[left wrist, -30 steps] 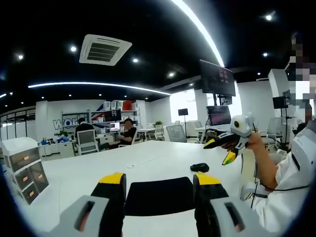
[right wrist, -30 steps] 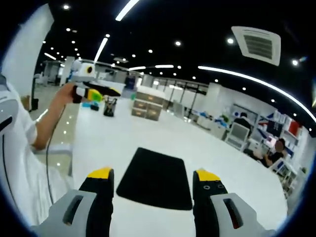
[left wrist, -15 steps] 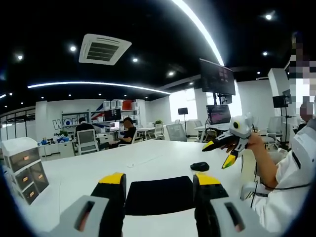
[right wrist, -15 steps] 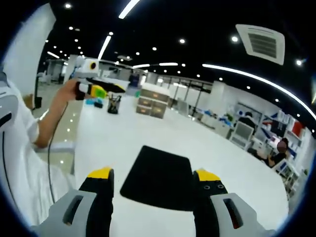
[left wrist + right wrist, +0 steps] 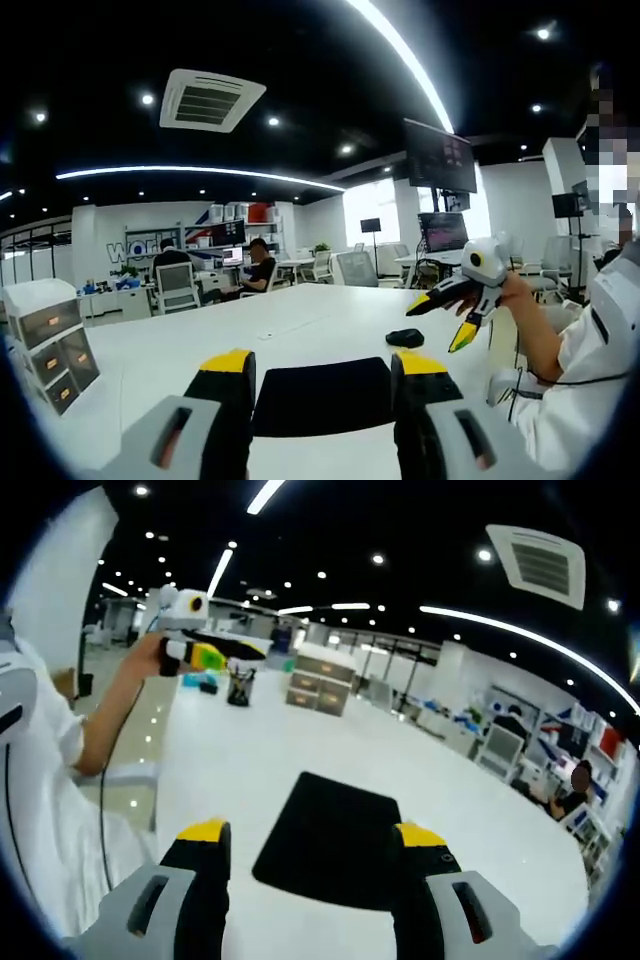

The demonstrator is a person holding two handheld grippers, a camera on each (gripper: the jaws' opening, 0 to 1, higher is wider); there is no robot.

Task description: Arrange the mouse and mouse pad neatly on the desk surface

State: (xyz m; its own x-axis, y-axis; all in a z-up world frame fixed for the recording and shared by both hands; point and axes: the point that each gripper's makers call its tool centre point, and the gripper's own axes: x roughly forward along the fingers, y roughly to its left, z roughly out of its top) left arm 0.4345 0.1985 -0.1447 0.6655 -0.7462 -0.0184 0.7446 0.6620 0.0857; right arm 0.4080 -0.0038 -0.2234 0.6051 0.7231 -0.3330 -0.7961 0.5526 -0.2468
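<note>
Big white desk point(image 5: 300, 320) stretching out across an open office, nothing gripped so far. On it lies the black mouse pad point(image 5: 322, 396), flat, seen between the jaws in the left gripper view, and seen again in the right gripper view point(image 5: 330, 840), lying a little askew to the desk edge. The left gripper point(image 5: 322, 375) hangs above the near edge of the pad, jaws wide apart, holding nothing. The right gripper point(image 5: 312, 842) is likewise spread and empty; it shows in the left gripper view point(image 5: 455, 315) raised in the person's hand, above the desk. Smallest of all, the black mouse point(image 5: 404, 338) sits on bare desk just beyond the pad's far right corner, apart from it. The risk, I'd say: a thin pad may slide or buckle when pinched at its edge, and the smooth mouse could squirt from the jaws.
</note>
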